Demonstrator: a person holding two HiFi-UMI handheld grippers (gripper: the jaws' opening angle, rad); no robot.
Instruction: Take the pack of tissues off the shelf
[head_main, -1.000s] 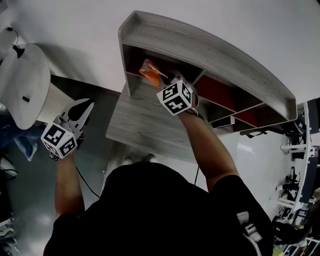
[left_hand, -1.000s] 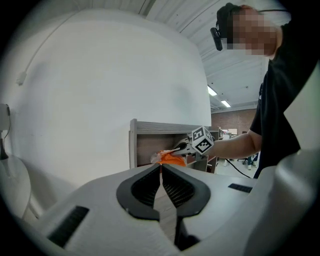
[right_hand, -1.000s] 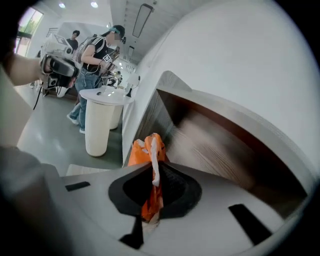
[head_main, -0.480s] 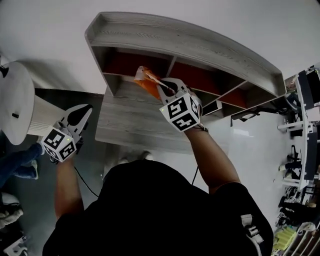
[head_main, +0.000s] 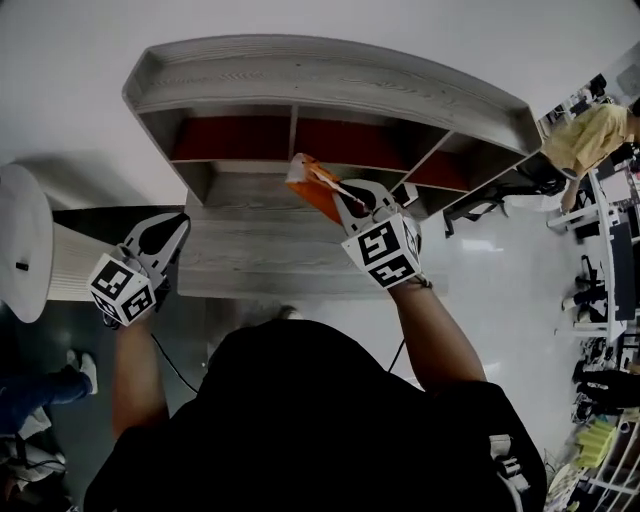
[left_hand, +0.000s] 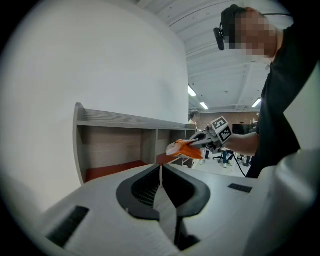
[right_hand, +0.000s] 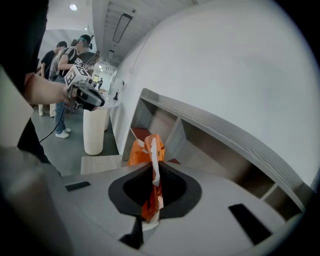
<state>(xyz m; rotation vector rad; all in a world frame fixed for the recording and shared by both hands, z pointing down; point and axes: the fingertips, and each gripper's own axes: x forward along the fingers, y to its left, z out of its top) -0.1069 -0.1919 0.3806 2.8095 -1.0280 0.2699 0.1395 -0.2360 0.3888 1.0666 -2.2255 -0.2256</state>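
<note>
Pinching the orange pack of tissues (head_main: 313, 187) by one crumpled end, your right gripper (head_main: 343, 197) holds it just outside the shelf (head_main: 330, 78), jaws hiding part. Your left gripper (head_main: 166, 231) is closed, empty.

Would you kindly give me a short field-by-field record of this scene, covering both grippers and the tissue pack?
pack of tissues: orange, out of the compartments, in the air over the wooden desk
right gripper: shut on the pack of tissues, thin wrapper pinched between the jaws
left gripper: shut, empty, held low near the white round stand
shelf: grey wood, red-floored compartments, against a white wall
task stage: pack off the shelf, not yet set down
</note>
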